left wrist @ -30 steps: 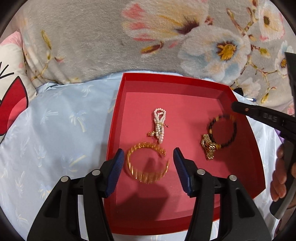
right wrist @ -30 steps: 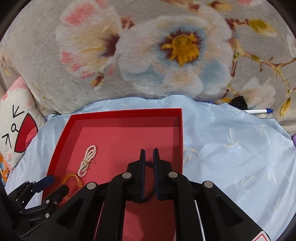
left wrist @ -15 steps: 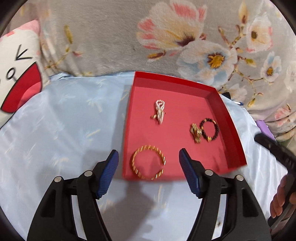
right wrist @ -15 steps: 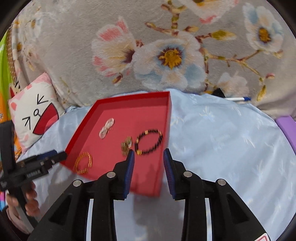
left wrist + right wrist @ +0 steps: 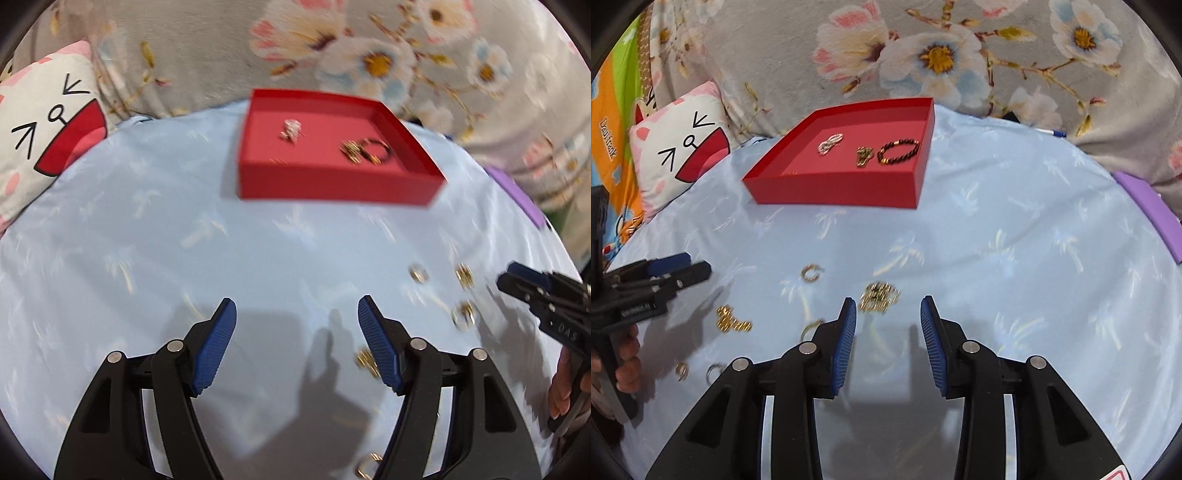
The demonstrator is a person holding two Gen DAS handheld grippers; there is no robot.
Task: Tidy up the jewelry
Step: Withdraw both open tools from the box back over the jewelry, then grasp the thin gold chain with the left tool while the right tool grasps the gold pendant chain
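A red tray [image 5: 834, 188] [image 5: 332, 184] sits far back on the light blue cloth. It holds a pearl piece [image 5: 830, 143], a gold chain piece [image 5: 864, 156] and a dark bead bracelet [image 5: 899, 152]. Several loose gold pieces lie on the cloth near me: a gold cluster [image 5: 879, 294], a gold ring [image 5: 811, 273] and a gold chain [image 5: 731, 320]. My right gripper [image 5: 888, 314] is open and empty just behind the cluster. My left gripper [image 5: 296, 314] is open and empty over bare cloth, with small gold pieces [image 5: 463, 314] to its right.
A floral grey blanket [image 5: 923, 55] rises behind the tray. A cat-face pillow [image 5: 679, 147] lies at the left. A purple object [image 5: 1152, 206] lies at the right edge and a pen [image 5: 1051, 133] at the back right.
Both grippers have pulled back from the tray toward the near cloth. The right gripper let go of the bead bracelet in the tray and opened. Loose gold pieces have come into view.
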